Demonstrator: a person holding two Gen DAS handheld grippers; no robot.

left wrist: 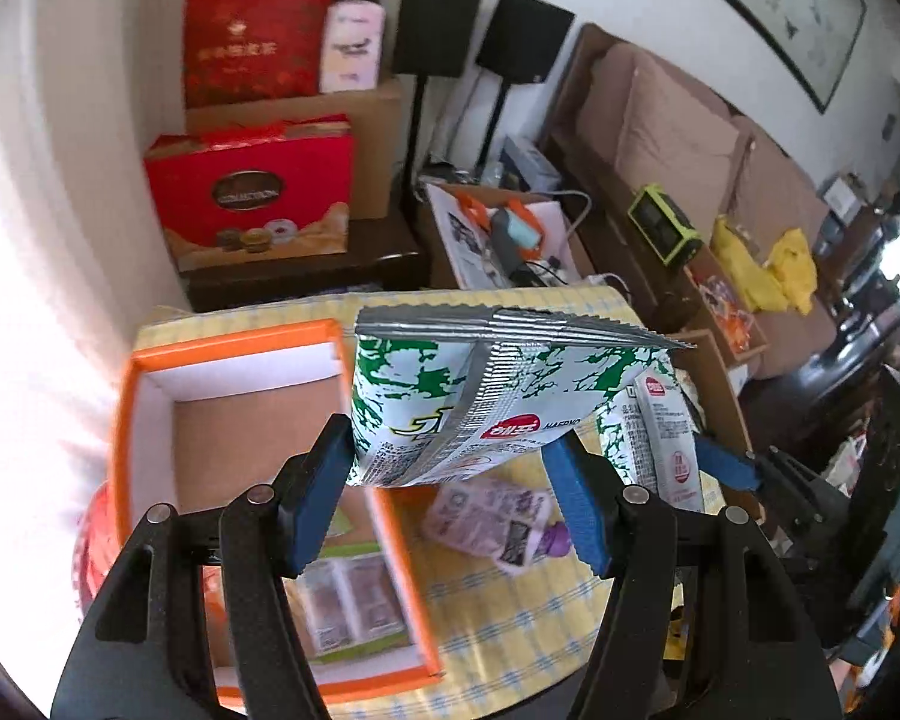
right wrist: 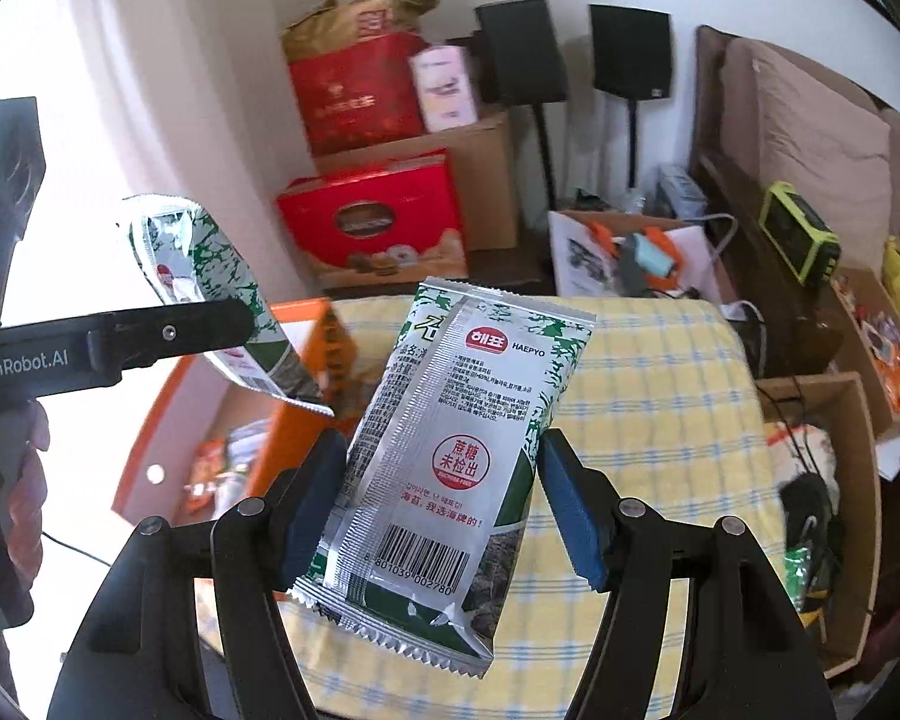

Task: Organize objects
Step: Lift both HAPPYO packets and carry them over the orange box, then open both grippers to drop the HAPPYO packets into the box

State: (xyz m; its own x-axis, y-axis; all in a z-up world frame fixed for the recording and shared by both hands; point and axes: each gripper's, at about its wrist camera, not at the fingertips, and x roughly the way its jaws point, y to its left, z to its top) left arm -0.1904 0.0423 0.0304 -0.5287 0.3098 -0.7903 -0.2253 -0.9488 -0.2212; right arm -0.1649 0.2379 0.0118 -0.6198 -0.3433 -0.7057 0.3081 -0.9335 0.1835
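Observation:
My left gripper (left wrist: 450,492) is shut on a green-and-white seaweed snack packet (left wrist: 480,396) and holds it above the right wall of an orange box (left wrist: 123,420) on the yellow checked table (left wrist: 510,618). My right gripper (right wrist: 441,492) is shut on a second seaweed packet (right wrist: 450,456), label side up, above the table (right wrist: 660,396). The right gripper and its packet (left wrist: 666,438) show at the right of the left wrist view. In the right wrist view the left gripper (right wrist: 150,336) holds its packet (right wrist: 210,294) over the orange box (right wrist: 294,420).
The orange box holds flat snack packs (left wrist: 348,600). A purple pouch (left wrist: 498,516) lies on the table beside it. Red gift boxes (left wrist: 258,198), cardboard cartons, two black speakers (left wrist: 438,18) and a sofa (left wrist: 690,138) stand behind. An open cardboard box (right wrist: 834,510) sits right of the table.

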